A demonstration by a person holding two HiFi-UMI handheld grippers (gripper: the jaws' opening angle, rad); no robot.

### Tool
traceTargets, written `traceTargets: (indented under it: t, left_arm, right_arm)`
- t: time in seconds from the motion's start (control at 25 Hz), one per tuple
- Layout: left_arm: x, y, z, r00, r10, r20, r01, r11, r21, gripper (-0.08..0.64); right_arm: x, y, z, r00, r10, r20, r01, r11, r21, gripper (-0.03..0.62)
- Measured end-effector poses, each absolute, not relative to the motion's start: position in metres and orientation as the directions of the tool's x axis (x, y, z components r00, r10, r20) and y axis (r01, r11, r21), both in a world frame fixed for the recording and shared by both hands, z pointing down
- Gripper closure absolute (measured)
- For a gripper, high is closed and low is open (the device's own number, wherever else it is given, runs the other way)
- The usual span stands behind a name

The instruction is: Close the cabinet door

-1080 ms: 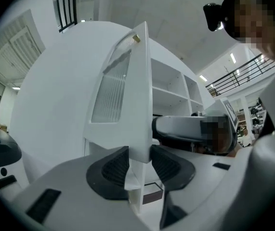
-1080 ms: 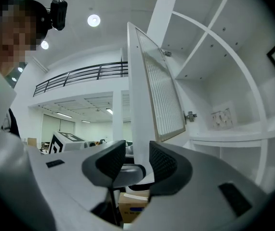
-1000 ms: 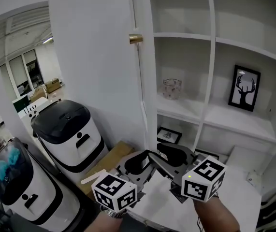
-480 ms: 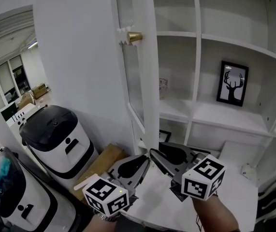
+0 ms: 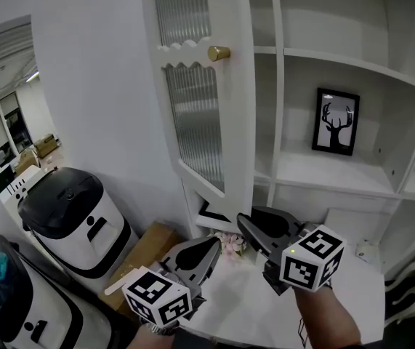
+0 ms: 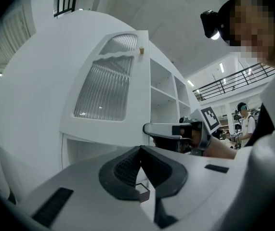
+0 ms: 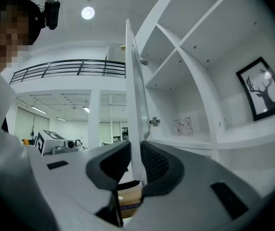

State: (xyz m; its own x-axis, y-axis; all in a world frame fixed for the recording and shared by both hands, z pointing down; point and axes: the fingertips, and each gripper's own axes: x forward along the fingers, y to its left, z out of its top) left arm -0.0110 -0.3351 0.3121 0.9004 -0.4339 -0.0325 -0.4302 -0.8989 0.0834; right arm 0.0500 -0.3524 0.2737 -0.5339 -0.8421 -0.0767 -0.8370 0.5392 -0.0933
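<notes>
White shelf cabinet (image 5: pixel 352 180): its glazed cabinet door (image 5: pixel 200 122) should swing lightly, rigid at the edge the right gripper (image 5: pixel 243 222) is closing on; left gripper (image 5: pixel 218 241) pinched together, empty.

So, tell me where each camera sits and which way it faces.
Head view: on the person's head, looking down at the cabinet door and shelves; left gripper and right gripper show.
Left gripper view: rides the left gripper, facing the door's front; its shut jaws show.
Right gripper view: rides the right gripper, facing the door's edge, its jaws closing on it.
Shared: all three show the door.
</notes>
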Motion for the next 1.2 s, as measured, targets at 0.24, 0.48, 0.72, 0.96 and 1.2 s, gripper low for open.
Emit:
traceTargets:
  t: [0.24,0.48,0.72,0.96,1.2]
  left_arm:
    - [-0.006,-0.341,0.315,0.908,-0.418,-0.031,-0.413,-0.905,0.099,0.555]
    - [0.001,-0.345,0.316,0.917,-0.397,-0.030,-0.393,-0.915,0.096,0.554]
    - [0.006,-0.349,0.316,0.924,-0.381,-0.030,-0.376,-0.921,0.105,0.555]
    - [0.005,-0.351,0.319,0.929,-0.369,-0.025,-0.364,-0.925,0.111,0.555]
    - [0.002,-0.356,0.323,0.929,-0.368,-0.023,-0.363,-0.924,0.124,0.555]
  right_arm:
    - [0.067,-0.361,0.274,-0.508,-0.859,-0.071,-0.853,0.512,-0.101,0.528]
    - [0.082,-0.369,0.273,-0.480,-0.875,-0.065,-0.868,0.484,-0.110,0.528]
    - [0.101,-0.378,0.276,-0.428,-0.901,-0.063,-0.894,0.433,-0.115,0.522]
    - [0.114,-0.385,0.274,-0.359,-0.933,-0.040,-0.931,0.361,-0.058,0.518]
    - [0.132,-0.394,0.275,-0.276,-0.960,-0.035,-0.960,0.277,-0.027,0.490]
